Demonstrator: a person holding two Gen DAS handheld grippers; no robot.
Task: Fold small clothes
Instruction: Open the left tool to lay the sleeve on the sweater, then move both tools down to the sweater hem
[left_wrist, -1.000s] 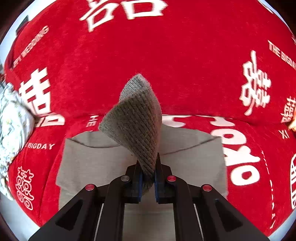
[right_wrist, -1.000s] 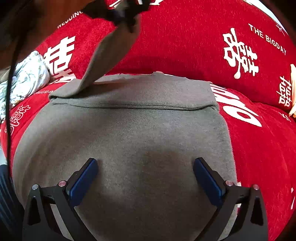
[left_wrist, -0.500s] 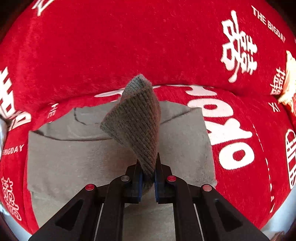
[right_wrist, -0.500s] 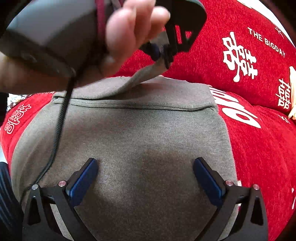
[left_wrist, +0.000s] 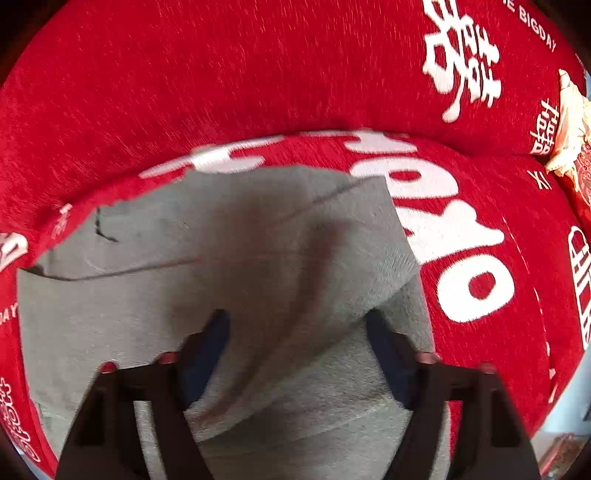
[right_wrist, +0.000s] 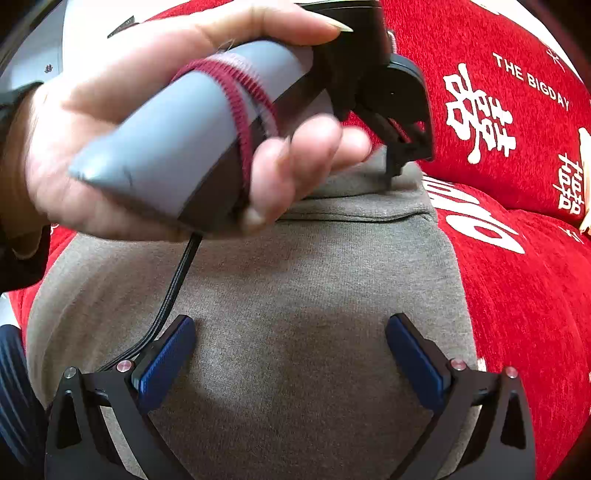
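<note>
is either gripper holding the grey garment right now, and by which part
Neither. The left gripper is open, with the grey garment lying loose between its fingers. The right gripper is open too, above the cloth.

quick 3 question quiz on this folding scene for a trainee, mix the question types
1. True or false: the left tool is shut on the grey sweater.
2. What lies under the sweater? A) white sheet B) red cover with white lettering C) bare wood
3. Fill in: the right tool hovers over the sweater with its jaws ____.

Key: 1 false, its jaws stand apart with nothing between them; 2 B, the red cover; 3 open.
</note>
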